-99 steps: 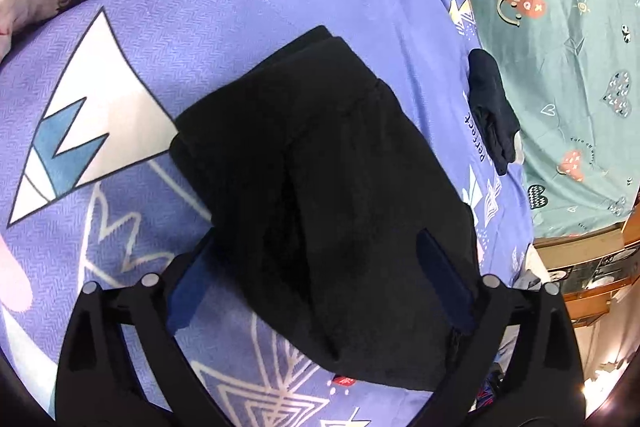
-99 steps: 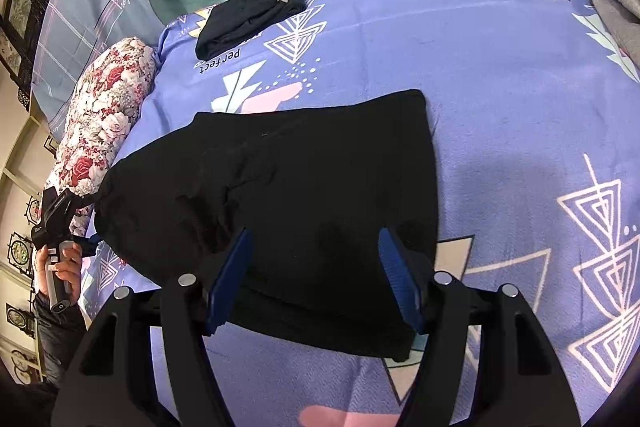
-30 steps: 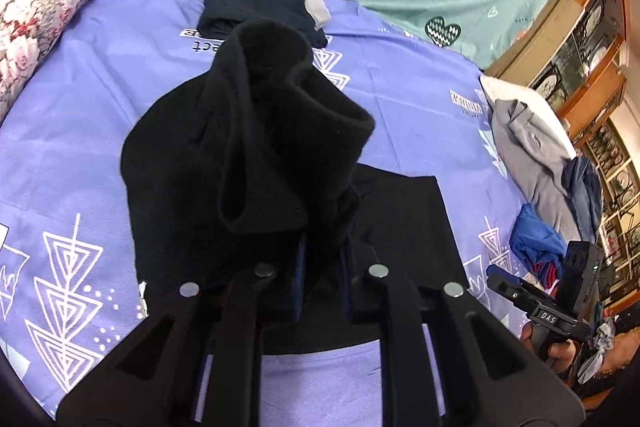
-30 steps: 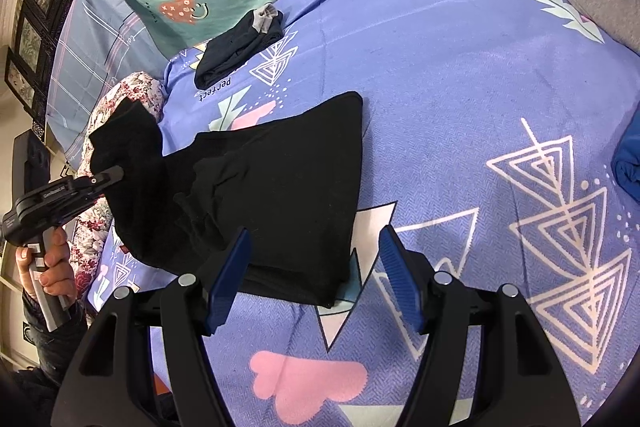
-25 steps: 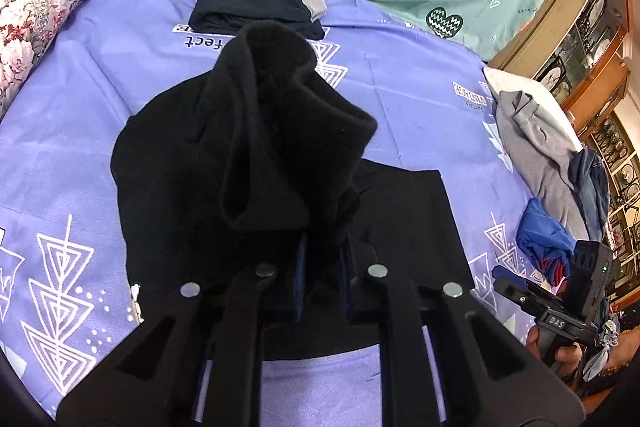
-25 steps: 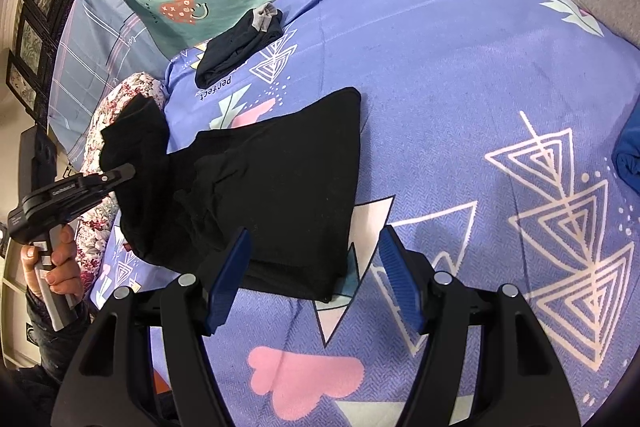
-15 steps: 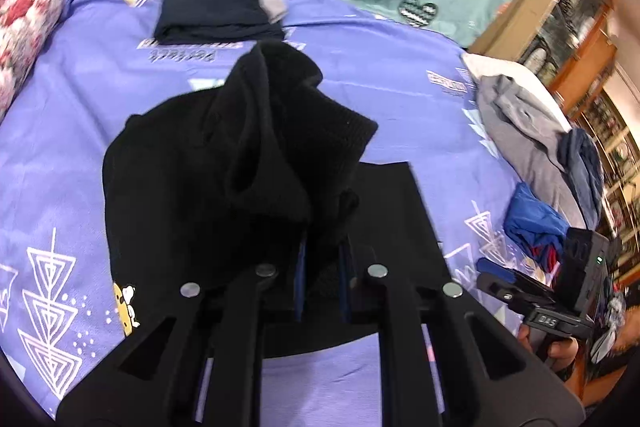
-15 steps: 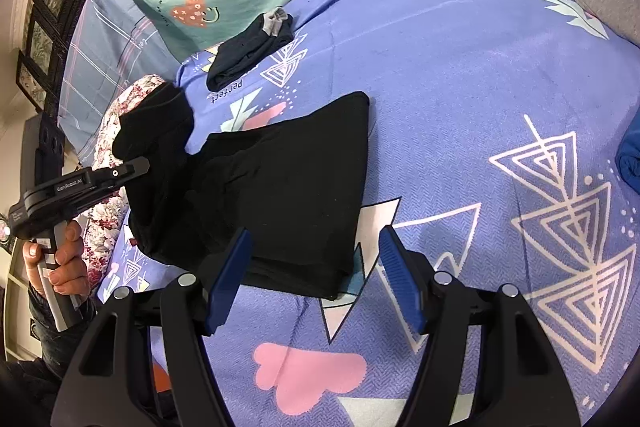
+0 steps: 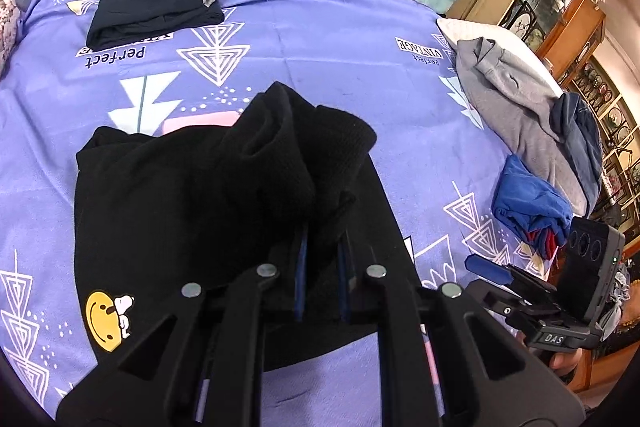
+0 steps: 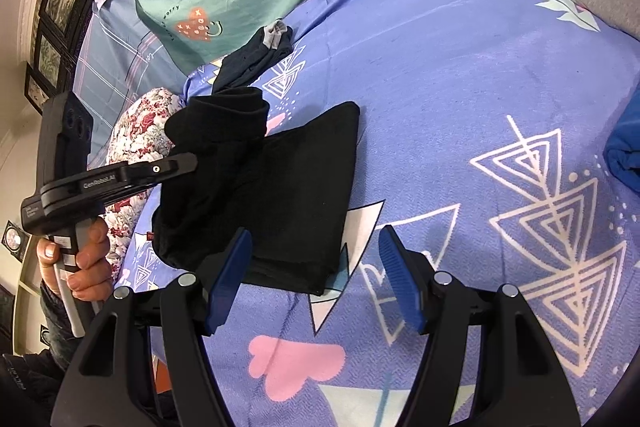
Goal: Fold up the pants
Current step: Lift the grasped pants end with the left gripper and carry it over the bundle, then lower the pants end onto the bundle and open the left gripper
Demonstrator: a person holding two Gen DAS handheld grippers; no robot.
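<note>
Black pants (image 9: pixel 192 211) pinched in the left gripper (image 9: pixel 320 247), lifted over the purple sheet (image 9: pixel 320 39).

Left gripper's jaws are clamped on a bunched cuff of the pants, which stands up just ahead of its tips while the rest lies flat beneath and to its left, a yellow smiley patch (image 9: pixel 108 321) showing. Right gripper (image 10: pixel 316 255) hangs with jaws apart and nothing between them, its left finger over the pants' near edge. Beyond the left gripper lies a folded dark garment (image 9: pixel 152 9); to its right, grey clothes (image 9: pixel 516 107) and blue cloth (image 9: pixel 528 199).
</note>
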